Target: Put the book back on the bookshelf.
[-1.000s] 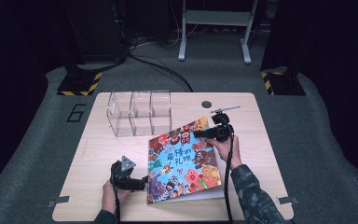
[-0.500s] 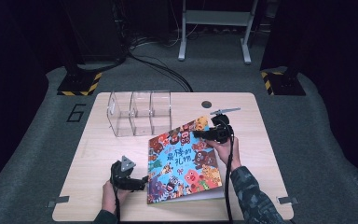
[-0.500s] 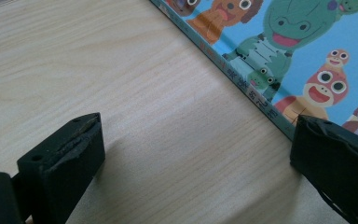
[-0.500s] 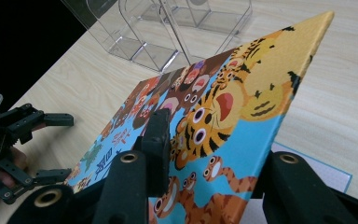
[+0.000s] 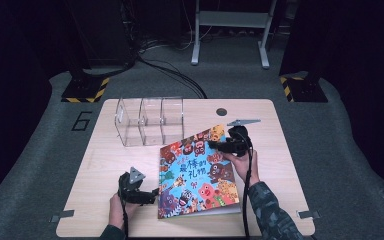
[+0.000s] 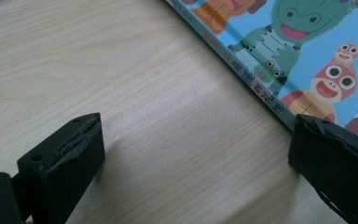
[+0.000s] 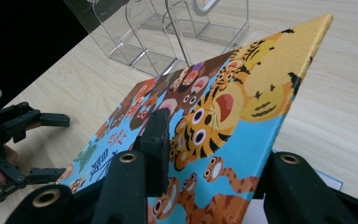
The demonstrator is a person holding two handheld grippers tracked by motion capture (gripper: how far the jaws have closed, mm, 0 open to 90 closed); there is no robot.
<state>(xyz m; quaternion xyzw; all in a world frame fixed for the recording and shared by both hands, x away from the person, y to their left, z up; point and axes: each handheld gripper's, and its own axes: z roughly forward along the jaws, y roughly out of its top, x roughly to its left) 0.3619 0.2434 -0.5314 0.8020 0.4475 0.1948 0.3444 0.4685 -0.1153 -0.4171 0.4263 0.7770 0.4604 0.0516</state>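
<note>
A colourful picture book (image 5: 197, 175) with cartoon animals lies on the wooden table (image 5: 95, 165), its spine toward the left. My right gripper (image 5: 220, 146) is shut on the front cover near its far right corner, and that corner is raised off the table. In the right gripper view one jaw lies on top of the cover (image 7: 242, 93) and the other under it, my right gripper (image 7: 214, 154) pinching it. My left gripper (image 5: 152, 194) is open and low beside the spine's near end. In the left gripper view the spine (image 6: 242, 70) runs past my left gripper (image 6: 196, 154), whose jaws stand wide apart.
A clear acrylic organiser (image 5: 150, 120) with three compartments stands behind the book toward the back left, also the clear organiser (image 7: 168, 32) in the right gripper view. A round cable hole (image 5: 222, 111) sits near the table's back edge. Bare wood lies left of the book.
My right gripper has edged slightly left with the cover held. The left gripper has stayed where it was.
</note>
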